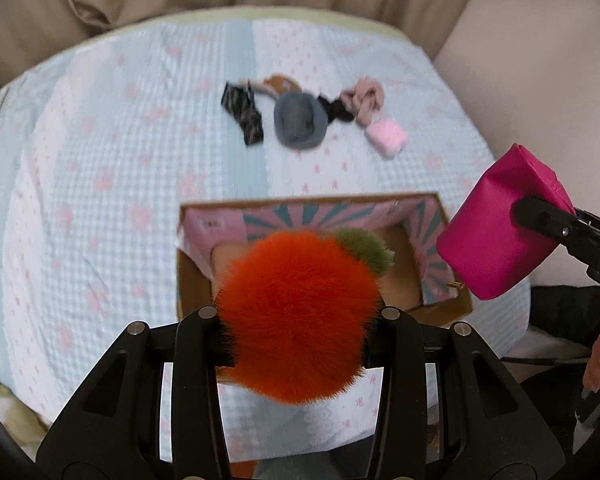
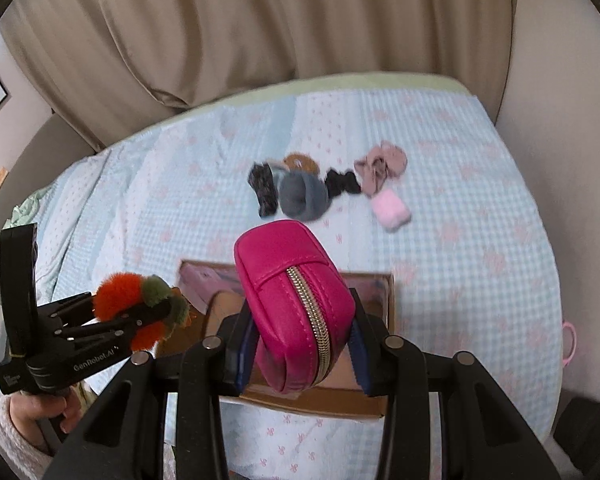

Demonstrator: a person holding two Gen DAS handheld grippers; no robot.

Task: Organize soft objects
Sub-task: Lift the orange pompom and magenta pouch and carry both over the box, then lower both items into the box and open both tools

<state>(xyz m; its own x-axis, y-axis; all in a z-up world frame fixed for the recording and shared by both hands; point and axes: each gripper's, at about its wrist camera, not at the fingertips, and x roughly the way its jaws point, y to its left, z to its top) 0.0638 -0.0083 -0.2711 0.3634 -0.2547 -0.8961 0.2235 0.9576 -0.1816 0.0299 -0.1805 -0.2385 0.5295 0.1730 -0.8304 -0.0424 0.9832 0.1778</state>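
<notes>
Fingers [image 2: 251, 344] around pink pouch [image 2: 295, 300]

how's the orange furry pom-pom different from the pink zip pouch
The pom-pom is round, fuzzy orange fur with an olive-green tuft; the pouch is smooth, boxy magenta with a metal zipper. The left hand-held gripper holds the pom-pom, the right hand-held gripper the pouch. Both are clamped above the open cardboard box.
</notes>
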